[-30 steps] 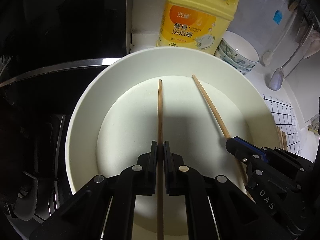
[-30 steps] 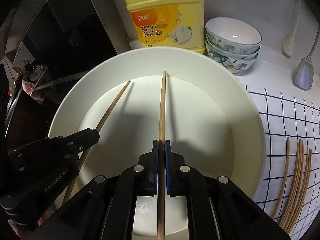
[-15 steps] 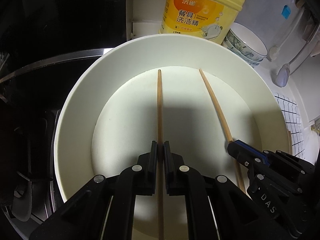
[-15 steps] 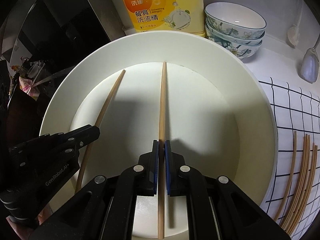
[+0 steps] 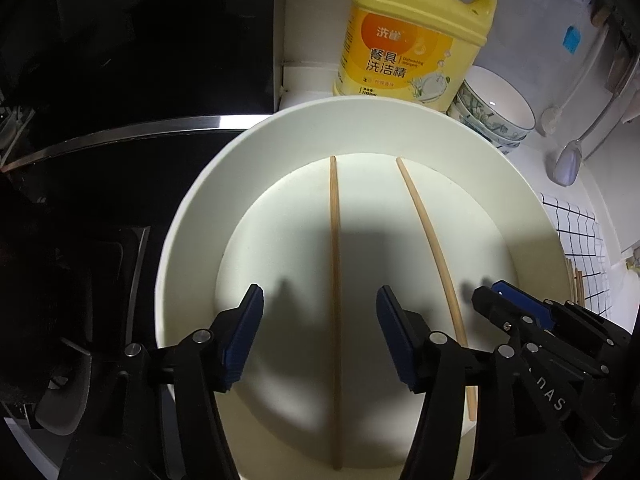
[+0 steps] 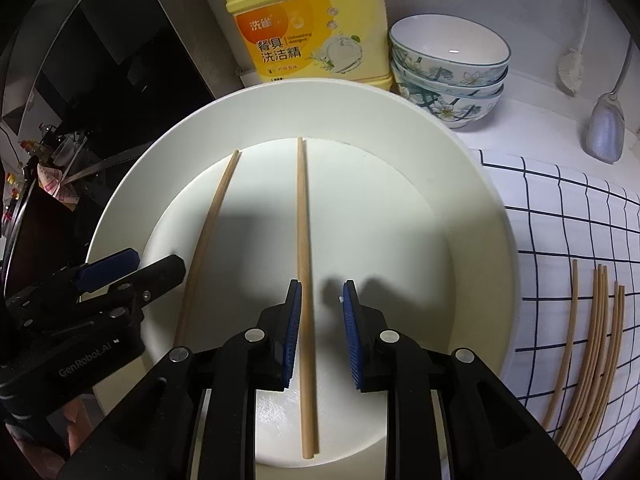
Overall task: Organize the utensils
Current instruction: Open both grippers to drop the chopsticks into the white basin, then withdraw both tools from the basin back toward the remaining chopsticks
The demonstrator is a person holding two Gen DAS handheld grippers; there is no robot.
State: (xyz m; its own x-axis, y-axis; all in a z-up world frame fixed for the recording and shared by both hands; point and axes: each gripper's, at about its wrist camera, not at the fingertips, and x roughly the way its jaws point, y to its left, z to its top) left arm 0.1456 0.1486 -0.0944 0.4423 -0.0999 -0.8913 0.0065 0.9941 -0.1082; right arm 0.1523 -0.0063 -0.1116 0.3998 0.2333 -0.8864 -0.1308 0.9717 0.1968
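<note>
Near ends of both chopsticks run behind gripper bodies. Left gripper (image 5: 320, 332) just opened wide; left chopstick (image 5: 335, 280) loose on white plate (image 5: 192, 240) floor. Right gripper (image 6: 320, 332) just opened narrowly; right chopstick (image 6: 305, 240) beside its left pad, contact unclear. Plate floor right of it bare.

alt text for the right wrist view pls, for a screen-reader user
The right gripper, fingers apart after just opening, hovers over a wide white bowl with one chopstick lying loose between them. A second chopstick lies to its left beside the left gripper. Behind stand a yellow detergent bottle and stacked floral bowls; more chopsticks lie on a checked cloth at right.
</note>
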